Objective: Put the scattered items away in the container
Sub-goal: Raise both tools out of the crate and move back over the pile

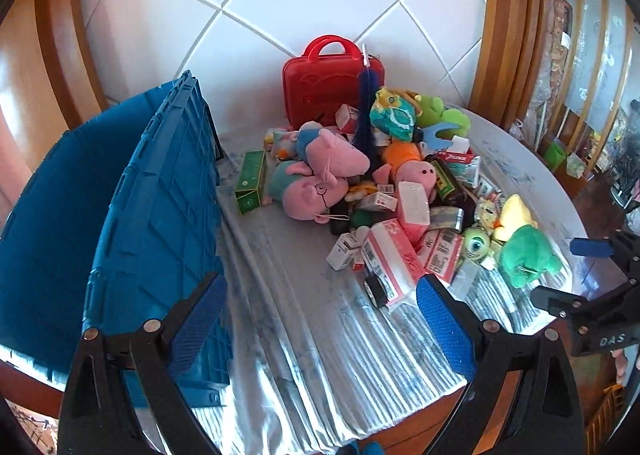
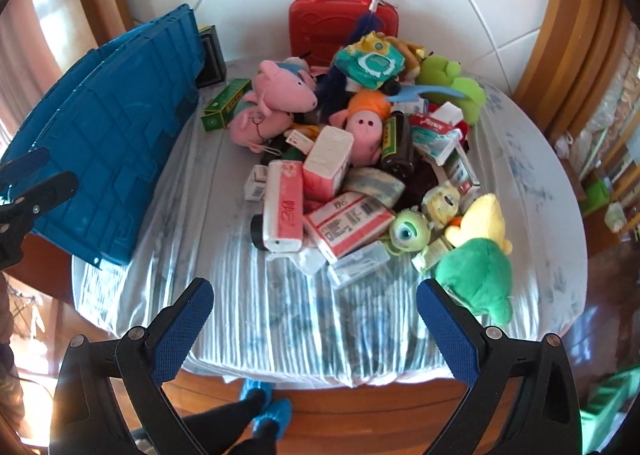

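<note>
Both tools hang above the near edge of the tabletop (image 2: 520,143), and neither carries anything. The left hand-held gripper (image 1: 320,325) has its blue pads spread wide over bare cloth, and the right hand-held gripper (image 2: 316,319) is just as wide.

The scattered items sit in one heap (image 2: 360,143) toward the middle and right of the cloth: pink pig plush toys, boxes, a dark bottle, a red case (image 2: 344,21) at the back against the tiled wall. The blue container (image 2: 112,143) stands at the left edge, its ribbed lid flaps up; its inside is hidden from both cameras, so it may well be empty, but that cannot be seen.

The green plush toy (image 2: 478,275) lies nearest of all, just ahead and right of the right gripper's right finger, at the heap's front corner. It is rounded, with no clear long axis. A clear plastic box (image 2: 360,261) lies close ahead too, its long side running roughly across the jaws.

The right hand is nearer the heap; the left is nearer the container, with the crate's wall just beside its left finger. So a first pick probably falls to the right, carrying leftward across the cloth.
</note>
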`<action>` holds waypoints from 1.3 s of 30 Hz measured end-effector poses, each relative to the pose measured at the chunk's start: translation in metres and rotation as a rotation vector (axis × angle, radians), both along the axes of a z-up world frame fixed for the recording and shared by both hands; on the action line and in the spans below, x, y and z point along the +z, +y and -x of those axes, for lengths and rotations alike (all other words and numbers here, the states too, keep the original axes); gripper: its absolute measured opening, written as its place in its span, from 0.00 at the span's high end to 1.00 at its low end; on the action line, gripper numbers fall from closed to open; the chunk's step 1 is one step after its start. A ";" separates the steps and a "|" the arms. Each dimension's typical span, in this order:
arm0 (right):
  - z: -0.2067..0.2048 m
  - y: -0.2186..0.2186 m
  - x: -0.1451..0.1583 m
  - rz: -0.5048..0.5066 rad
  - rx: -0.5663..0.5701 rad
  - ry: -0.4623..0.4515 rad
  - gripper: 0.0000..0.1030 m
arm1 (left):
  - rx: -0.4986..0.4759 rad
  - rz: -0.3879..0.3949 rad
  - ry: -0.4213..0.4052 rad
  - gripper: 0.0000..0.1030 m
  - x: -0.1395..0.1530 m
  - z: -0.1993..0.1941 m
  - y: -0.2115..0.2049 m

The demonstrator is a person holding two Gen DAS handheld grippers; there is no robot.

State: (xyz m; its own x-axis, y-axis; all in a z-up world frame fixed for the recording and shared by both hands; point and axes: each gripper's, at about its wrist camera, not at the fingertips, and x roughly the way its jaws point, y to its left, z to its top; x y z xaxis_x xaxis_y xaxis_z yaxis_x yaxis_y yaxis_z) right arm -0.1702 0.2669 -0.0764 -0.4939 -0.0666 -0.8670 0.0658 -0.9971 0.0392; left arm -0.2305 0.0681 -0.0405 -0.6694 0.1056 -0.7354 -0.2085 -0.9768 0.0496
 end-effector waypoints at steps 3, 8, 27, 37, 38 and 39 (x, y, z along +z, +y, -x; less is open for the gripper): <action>0.011 0.003 -0.015 0.017 -0.035 -0.014 0.00 | 0.004 0.003 0.000 0.06 -0.019 0.016 0.003; 0.027 0.008 -0.050 0.050 -0.083 -0.066 0.00 | 0.021 0.018 -0.028 0.06 -0.055 0.041 0.013; 0.065 0.070 -0.176 0.138 -0.187 -0.230 0.00 | 0.054 -0.088 -0.275 0.18 -0.209 0.099 0.059; 0.073 0.083 -0.188 0.139 -0.179 -0.248 0.00 | 0.107 -0.022 -0.256 0.18 -0.233 0.115 0.055; 0.074 0.083 -0.188 0.141 -0.179 -0.245 0.00 | 0.115 -0.004 -0.252 0.18 -0.233 0.115 0.052; 0.074 0.084 -0.189 0.144 -0.180 -0.243 0.00 | 0.124 0.013 -0.251 0.18 -0.234 0.114 0.048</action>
State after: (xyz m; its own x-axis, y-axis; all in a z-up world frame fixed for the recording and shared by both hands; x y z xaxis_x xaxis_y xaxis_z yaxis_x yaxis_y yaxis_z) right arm -0.2446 0.3504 -0.2653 -0.2889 -0.1278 -0.9488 -0.1395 -0.9748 0.1738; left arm -0.3441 0.1162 -0.2744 -0.4737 0.0241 -0.8804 -0.0950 -0.9952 0.0239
